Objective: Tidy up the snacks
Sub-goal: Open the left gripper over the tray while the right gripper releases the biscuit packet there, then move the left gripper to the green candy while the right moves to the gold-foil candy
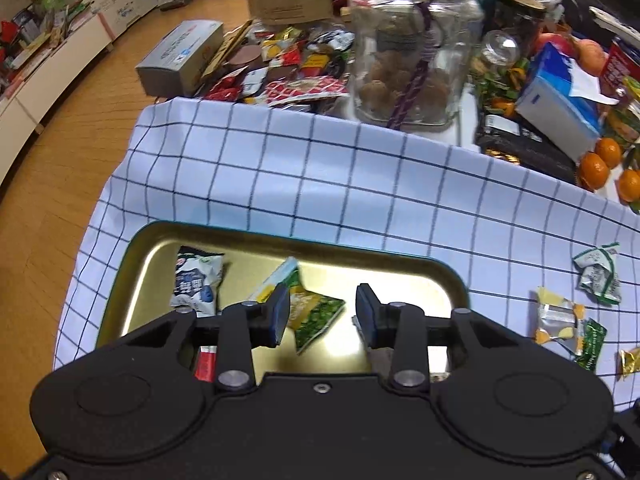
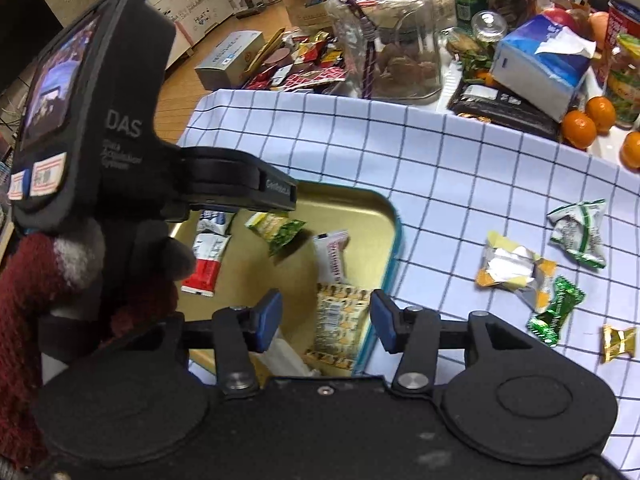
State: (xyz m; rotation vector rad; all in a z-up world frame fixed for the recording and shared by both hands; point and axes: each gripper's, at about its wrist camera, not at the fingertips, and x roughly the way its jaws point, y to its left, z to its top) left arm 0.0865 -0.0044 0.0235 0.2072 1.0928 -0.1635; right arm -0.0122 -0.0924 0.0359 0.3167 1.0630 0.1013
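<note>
Gold tray (image 1: 280, 240) w/ snacks under both grippers; left (image 1: 322, 312) & right (image 2: 326, 322) fingers wide apart, holding nothing.

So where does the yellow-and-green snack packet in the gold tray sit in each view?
Left wrist: yellow-and-green packet lies mid-tray, partly behind the left tongs' left finger.
Right wrist: same packet in the tray's far part, left of centre.
Shared landmark: glass jar beyond the checked cloth.
</note>
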